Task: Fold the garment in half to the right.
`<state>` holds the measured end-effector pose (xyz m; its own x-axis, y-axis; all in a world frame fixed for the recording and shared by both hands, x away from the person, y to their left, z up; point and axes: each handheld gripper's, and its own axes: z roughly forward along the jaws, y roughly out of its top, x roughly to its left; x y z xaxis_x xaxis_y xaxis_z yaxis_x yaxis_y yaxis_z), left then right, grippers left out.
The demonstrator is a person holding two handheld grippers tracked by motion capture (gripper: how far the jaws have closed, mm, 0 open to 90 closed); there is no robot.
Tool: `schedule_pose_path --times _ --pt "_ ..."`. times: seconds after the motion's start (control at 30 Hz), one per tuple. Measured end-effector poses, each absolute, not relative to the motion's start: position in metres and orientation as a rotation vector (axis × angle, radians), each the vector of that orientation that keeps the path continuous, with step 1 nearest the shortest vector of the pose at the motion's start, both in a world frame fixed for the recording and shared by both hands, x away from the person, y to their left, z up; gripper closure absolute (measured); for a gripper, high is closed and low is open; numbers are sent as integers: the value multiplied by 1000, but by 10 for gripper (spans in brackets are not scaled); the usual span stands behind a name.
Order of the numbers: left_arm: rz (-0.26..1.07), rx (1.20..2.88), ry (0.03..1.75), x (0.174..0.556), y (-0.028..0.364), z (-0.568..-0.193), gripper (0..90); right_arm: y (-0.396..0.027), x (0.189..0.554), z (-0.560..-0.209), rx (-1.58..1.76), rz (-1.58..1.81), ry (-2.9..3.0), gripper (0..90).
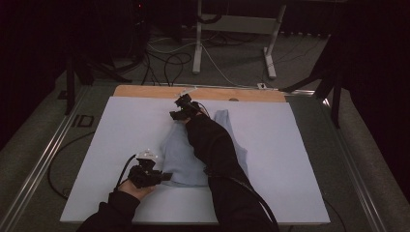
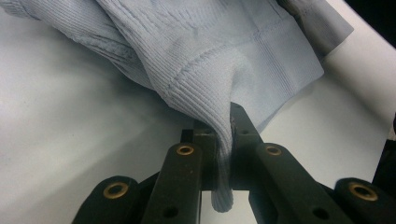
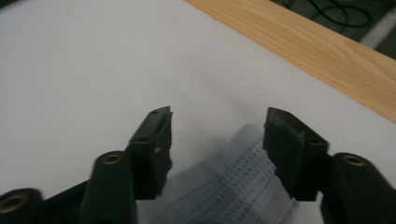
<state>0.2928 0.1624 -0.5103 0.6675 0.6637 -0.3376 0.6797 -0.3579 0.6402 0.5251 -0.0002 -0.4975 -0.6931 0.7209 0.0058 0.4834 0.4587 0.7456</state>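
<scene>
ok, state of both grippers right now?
Left gripper: shut on the near hem of the light blue garment.
Right gripper: open, the garment's far edge between the jaws, pads not yet pressing on it.

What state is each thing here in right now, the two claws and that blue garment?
Left claw: shut, pinching a fold at the garment's near edge.
Right claw: open, pads clear of the cloth, the garment's far end lying between them.
Blue garment: spread on the white sheet, bunched where it is gripped.
</scene>
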Motion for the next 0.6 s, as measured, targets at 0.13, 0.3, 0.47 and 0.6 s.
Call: schedule_pose_path --times 0.13,0.3,0.47,0.6 --pt "-25 2093 1027 293 161 -510 852 2 530 -506 1065 1005 2419 473" --pt "-28 2089 1028 293 161 -510 852 3 532 -511 1088 941 2416 499" --pt "-27 2090 1027 293 160 -510 853 7 531 -518 1071 867 2427 513" --pt "-24 2090 1027 292 159 -511 853 10 530 -522 1072 847 2425 512"
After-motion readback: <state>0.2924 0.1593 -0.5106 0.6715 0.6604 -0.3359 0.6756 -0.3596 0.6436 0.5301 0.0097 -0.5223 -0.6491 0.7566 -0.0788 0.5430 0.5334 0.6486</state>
